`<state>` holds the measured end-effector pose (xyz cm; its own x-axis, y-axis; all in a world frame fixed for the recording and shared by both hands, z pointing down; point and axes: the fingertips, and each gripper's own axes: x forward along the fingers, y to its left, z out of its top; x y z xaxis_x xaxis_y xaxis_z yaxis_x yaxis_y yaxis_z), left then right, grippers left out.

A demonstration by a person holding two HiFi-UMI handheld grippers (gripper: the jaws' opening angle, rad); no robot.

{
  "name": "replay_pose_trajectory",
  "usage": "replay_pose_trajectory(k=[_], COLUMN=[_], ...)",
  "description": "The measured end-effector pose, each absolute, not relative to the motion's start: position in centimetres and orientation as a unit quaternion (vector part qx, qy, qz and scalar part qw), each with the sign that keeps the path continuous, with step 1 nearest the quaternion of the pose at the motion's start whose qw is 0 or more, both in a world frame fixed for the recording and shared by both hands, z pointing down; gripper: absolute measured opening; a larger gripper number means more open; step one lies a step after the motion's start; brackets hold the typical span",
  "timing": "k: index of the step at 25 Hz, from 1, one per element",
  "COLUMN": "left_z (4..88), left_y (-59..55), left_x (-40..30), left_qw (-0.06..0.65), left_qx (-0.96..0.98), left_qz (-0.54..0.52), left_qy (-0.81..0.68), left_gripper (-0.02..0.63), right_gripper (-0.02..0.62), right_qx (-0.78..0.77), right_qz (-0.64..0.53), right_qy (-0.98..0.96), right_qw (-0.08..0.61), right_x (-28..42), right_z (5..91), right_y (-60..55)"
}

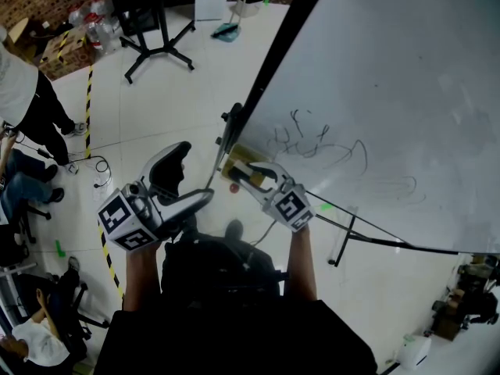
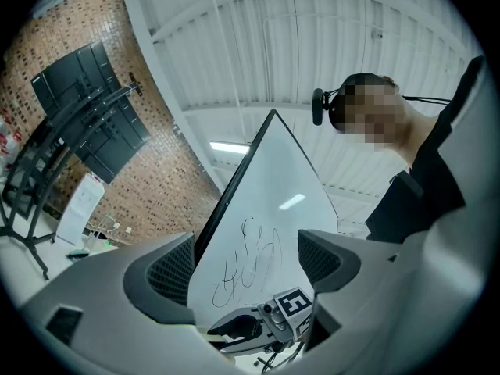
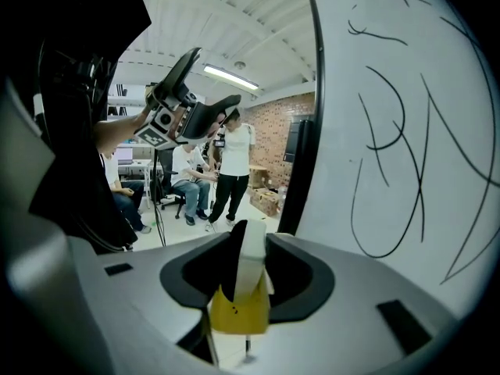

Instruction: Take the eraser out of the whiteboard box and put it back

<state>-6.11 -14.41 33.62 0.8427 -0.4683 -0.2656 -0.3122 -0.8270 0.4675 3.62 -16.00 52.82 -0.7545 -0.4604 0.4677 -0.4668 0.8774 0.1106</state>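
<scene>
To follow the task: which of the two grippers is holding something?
The right gripper, beside the whiteboard: it is shut on the eraser. The left gripper is open and empty.

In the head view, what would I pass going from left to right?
Person in a white top → left gripper → right gripper, gripping the eraser → scribbles on the whiteboard

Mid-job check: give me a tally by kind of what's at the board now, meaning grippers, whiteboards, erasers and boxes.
Grippers: 2 (left gripper, right gripper)
Whiteboard: 1
Eraser: 1, held between the right gripper's jaws
Box: 1, yellow, just under the eraser
Total: 5
</scene>
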Motion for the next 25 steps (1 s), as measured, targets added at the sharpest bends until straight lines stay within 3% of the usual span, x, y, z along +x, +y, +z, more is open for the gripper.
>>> replay_pose_trajectory(k=[25], left_z=[33.4], left_y=[-14.3], left_x=[-5.6], left_qw=[0.208], left_qx=[0.938], left_qz=[-0.183], left_qy=[-0.206], left_gripper=[0.414], right_gripper=[0.193], right_qx=[0.261], right_qz=[-0.023], right_qy=[-0.924], right_qw=[0.28], right_x=[3.4], right_z=[55.1], right_y=[-16.1])
